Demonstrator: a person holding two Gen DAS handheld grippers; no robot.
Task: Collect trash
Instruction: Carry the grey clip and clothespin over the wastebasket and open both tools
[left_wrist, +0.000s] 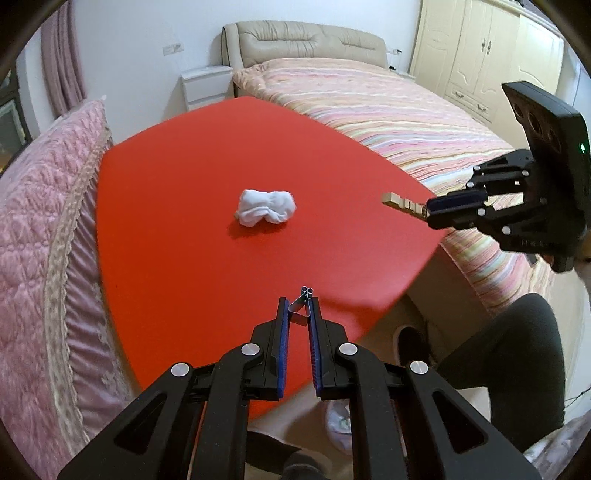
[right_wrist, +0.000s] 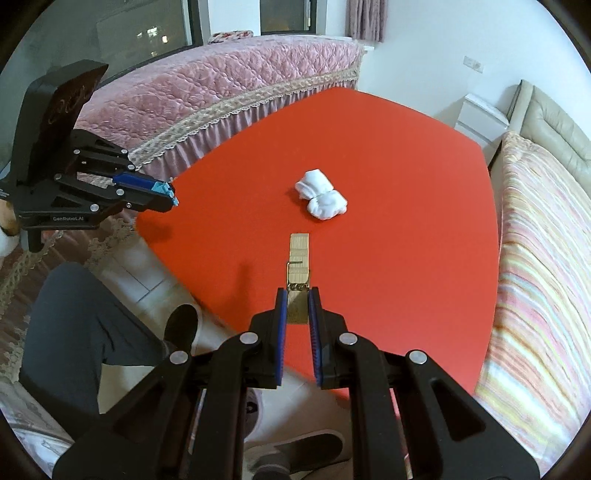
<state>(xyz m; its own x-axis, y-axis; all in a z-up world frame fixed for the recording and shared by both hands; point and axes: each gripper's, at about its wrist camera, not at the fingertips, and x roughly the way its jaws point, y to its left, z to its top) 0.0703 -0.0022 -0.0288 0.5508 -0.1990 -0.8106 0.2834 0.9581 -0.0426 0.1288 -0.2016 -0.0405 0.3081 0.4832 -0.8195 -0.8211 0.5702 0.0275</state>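
While a white crumpled cloth (left_wrist: 266, 206) lies near the middle of the red table (left_wrist: 177, 221), the left hand-held gripper (left_wrist: 298, 308), at 6 o'clock in its own view, is clamped narrow on a small metal binder clip (left_wrist: 303, 303). The right hand-held gripper (right_wrist: 298, 307) pinches a wooden clothespin (right_wrist: 298, 266) by its tail, its nose toward the cloth at 12 o'clock. A striped bed (left_wrist: 388, 110) runs along the table's far side at 2 o'clock.

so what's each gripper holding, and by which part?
Left gripper: small metal binder clip, pinched across its body. Right gripper: wooden clothespin, held by its handle end.
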